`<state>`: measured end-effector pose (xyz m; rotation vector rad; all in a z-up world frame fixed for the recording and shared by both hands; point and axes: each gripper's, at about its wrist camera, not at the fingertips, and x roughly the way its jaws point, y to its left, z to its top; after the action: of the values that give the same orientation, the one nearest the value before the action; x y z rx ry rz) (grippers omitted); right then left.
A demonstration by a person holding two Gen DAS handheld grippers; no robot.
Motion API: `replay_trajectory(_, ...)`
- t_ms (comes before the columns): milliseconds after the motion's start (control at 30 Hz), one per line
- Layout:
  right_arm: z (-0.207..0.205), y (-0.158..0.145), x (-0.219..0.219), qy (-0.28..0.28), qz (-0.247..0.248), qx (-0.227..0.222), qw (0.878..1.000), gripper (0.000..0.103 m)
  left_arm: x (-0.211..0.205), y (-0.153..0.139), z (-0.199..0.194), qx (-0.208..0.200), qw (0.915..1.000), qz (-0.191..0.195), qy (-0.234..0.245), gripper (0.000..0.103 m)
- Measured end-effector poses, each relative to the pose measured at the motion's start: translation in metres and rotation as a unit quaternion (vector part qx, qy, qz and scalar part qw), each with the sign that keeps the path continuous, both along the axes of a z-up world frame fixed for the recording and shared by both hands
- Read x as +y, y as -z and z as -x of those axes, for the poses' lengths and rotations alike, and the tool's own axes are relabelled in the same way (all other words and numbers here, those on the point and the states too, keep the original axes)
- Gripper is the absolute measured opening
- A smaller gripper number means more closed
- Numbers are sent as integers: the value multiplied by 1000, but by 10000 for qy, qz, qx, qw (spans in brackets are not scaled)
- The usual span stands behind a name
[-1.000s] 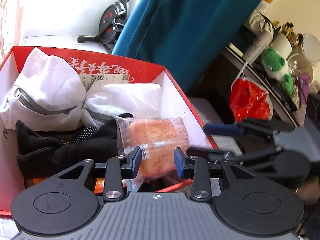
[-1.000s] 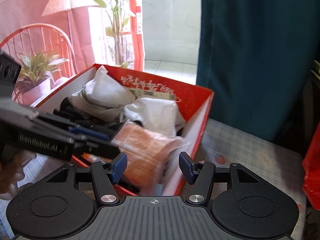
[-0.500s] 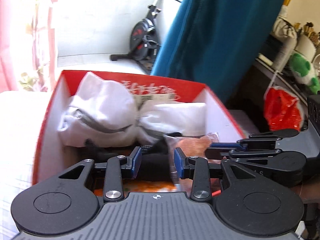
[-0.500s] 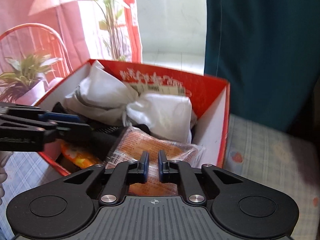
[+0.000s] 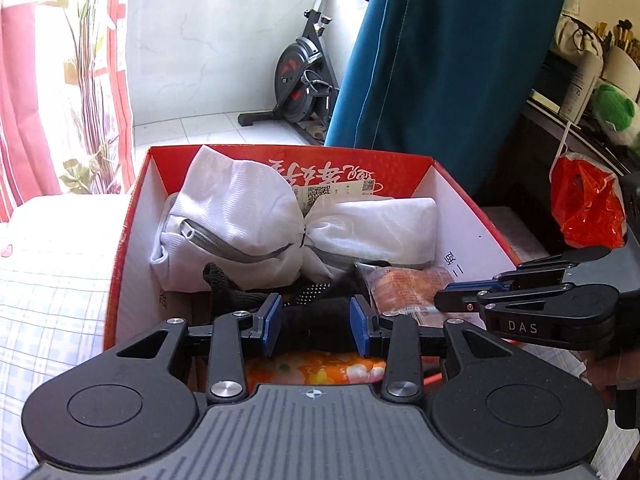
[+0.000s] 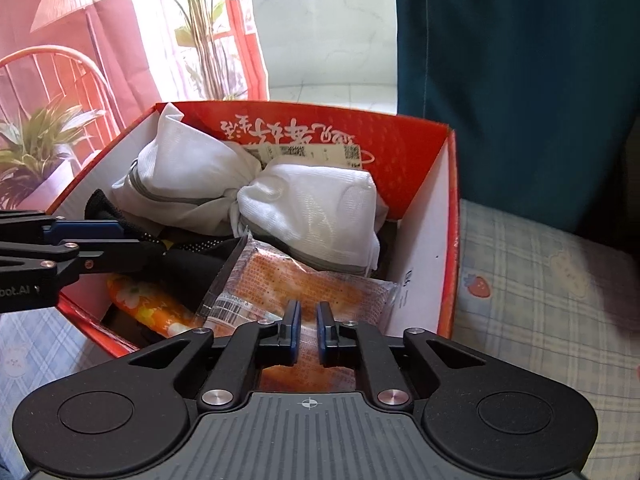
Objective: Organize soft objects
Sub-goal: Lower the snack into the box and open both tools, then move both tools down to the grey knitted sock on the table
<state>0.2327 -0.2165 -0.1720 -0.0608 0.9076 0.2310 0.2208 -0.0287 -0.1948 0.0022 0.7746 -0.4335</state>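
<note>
A red cardboard box [image 5: 400, 176] [image 6: 400, 148] holds two white mesh zip bags [image 5: 240, 216] [image 6: 316, 208], a black knitted cloth [image 5: 236, 292], an orange packet [image 5: 408, 284] [image 6: 304, 288] and an orange floral bundle [image 6: 148, 304]. My left gripper [image 5: 315, 320] [image 6: 148, 250] reaches in over the box's near edge. Its jaws are opening, and the black cloth lies between the pads. My right gripper [image 6: 309, 326] [image 5: 440, 300] comes in from the right. Its narrow jaws pinch the packet's near edge and are easing open by a hair.
The box stands on a pale checked cloth [image 6: 540, 300]. A teal curtain [image 5: 440, 60] hangs behind it, with an exercise bike [image 5: 304, 76] further back. A red plastic bag [image 5: 584, 204] and a green plush [image 5: 612, 108] are at the right. A potted plant [image 6: 36, 140] stands left.
The right gripper came down onto the orange packet and closed on its edge. The left gripper swung off the packet to sit over the black cloth.
</note>
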Motion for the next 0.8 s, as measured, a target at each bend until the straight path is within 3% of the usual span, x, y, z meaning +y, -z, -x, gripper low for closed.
replay_trajectory(33, 4, -2, 0, 12, -5, -84, 10000, 20, 1, -2, 2, -18, 10000, -14, 3, 42)
replay_trajectory(467, 51, -36, 2, -34, -119, -646, 9978, 44, 16, -13, 37, -161, 9998, -77, 38, 53)
replay_trajectory(633, 83, -47, 10, -92, -212, -865, 9960, 60, 30, -13, 68, -155, 9998, -27, 101, 60)
replay_trajectory(800, 121, -45, 20, -228, -403, -1026, 9936, 64, 48, 1, 100, -16, 9999, -34, 136, 64)
